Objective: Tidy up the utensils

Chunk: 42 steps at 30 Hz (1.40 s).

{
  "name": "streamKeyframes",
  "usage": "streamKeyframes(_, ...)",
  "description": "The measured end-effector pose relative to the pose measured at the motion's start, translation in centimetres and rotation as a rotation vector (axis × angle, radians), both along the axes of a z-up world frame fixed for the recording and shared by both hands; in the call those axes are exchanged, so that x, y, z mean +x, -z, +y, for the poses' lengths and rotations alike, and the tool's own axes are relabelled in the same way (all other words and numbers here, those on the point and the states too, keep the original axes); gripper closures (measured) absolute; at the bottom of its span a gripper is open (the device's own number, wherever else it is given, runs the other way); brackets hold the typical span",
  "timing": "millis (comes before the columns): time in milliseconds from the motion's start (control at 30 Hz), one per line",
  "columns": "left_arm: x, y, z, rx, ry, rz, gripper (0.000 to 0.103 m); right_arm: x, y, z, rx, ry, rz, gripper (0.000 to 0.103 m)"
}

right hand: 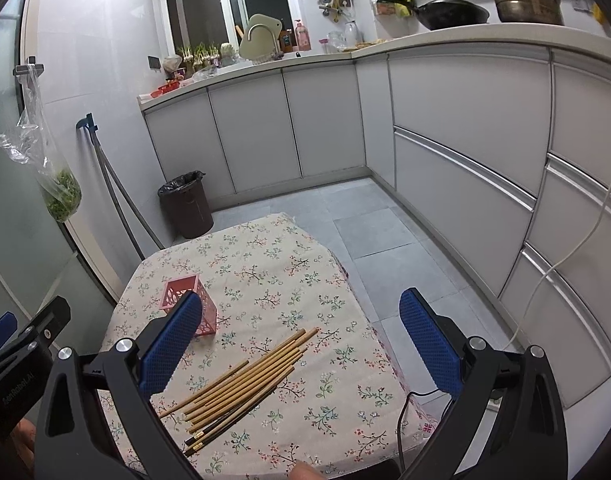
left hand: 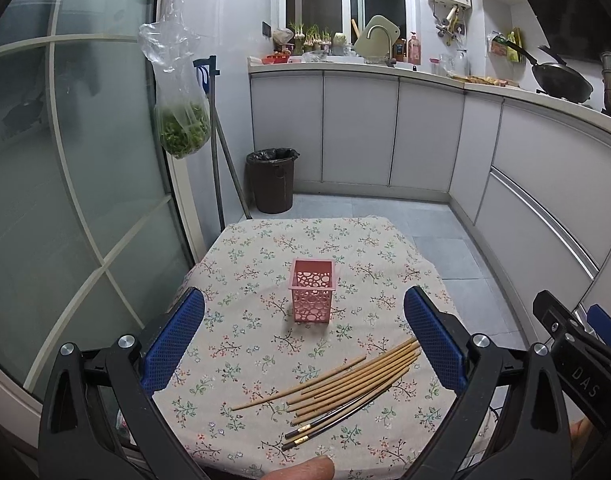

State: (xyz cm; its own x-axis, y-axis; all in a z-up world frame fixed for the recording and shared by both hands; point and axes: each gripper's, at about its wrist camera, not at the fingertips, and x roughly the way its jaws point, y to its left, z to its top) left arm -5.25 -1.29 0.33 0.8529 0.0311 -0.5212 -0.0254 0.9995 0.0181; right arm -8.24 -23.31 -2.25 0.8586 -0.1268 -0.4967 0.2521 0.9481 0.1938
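Left wrist view: the left gripper [left hand: 304, 334] hangs above a small table [left hand: 389, 240] covered in a floral cloth, its blue-padded jaws spread wide and holding nothing, with a pink perforated utensil holder [left hand: 312, 295] standing upright mid-table and a loose bundle of chopsticks [left hand: 345, 386] lying flat on the near side, apart from the holder. In the right wrist view, the right gripper [right hand: 301, 334] is likewise wide open and empty above the same chopsticks [right hand: 247, 384], the holder [right hand: 209, 316] partly hidden behind its left pad
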Motion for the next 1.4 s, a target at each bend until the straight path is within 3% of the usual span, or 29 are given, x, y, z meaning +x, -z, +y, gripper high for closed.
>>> streamKeyframes(933,0.8,0.1,-0.4,-0.001,0.007,0.020,0.007,0.9,0.2,0.3,-0.040,-0.020,0.056,0.007)
streamKeyframes(1400,0.8,0.1,-0.5,0.002,0.001,0.022,0.007,1.0,0.6,0.0,-0.006,-0.023,0.084,0.007)
